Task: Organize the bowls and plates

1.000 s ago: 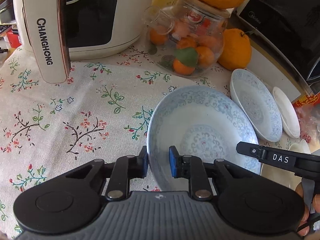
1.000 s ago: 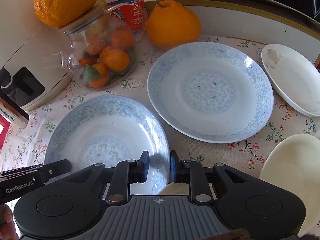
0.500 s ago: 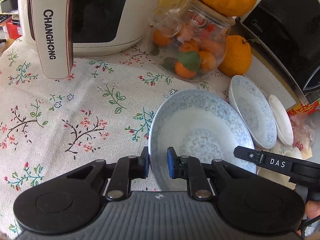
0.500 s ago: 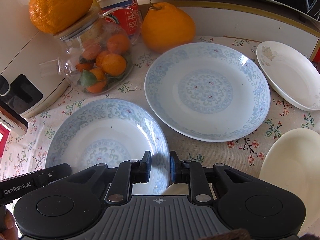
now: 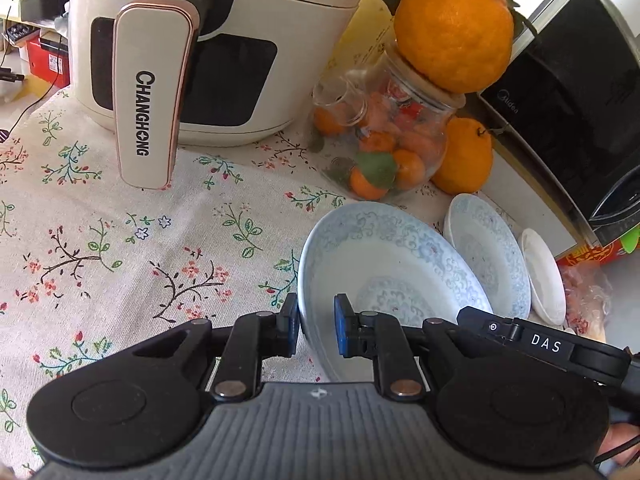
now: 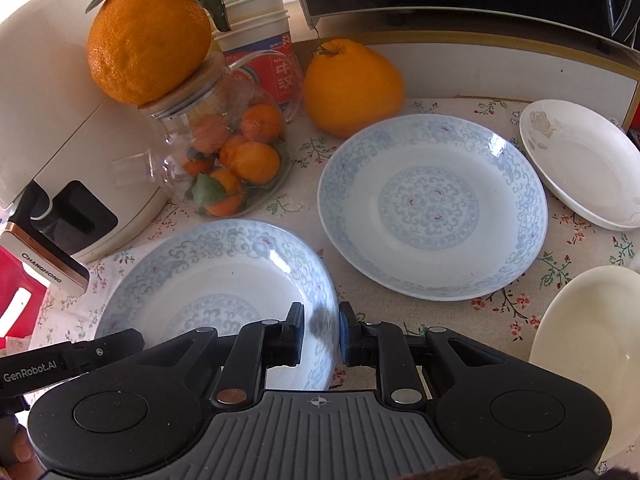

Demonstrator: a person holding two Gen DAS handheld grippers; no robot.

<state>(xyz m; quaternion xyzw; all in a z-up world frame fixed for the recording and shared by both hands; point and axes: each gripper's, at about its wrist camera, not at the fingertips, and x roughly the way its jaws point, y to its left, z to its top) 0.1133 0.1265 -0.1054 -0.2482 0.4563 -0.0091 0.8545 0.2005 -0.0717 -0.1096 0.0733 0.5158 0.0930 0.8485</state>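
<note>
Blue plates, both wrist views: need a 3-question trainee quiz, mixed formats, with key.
1. True or false: both grippers straddle the rim of the same near blue plate.
2. What sits on the glass jar lid? A) a cup B) a large orange C) a bowl
3. Fill in: right of the far blue plate lies a ___ plate with a faint flower print.

Key: 1 true; 2 B; 3 white
</note>
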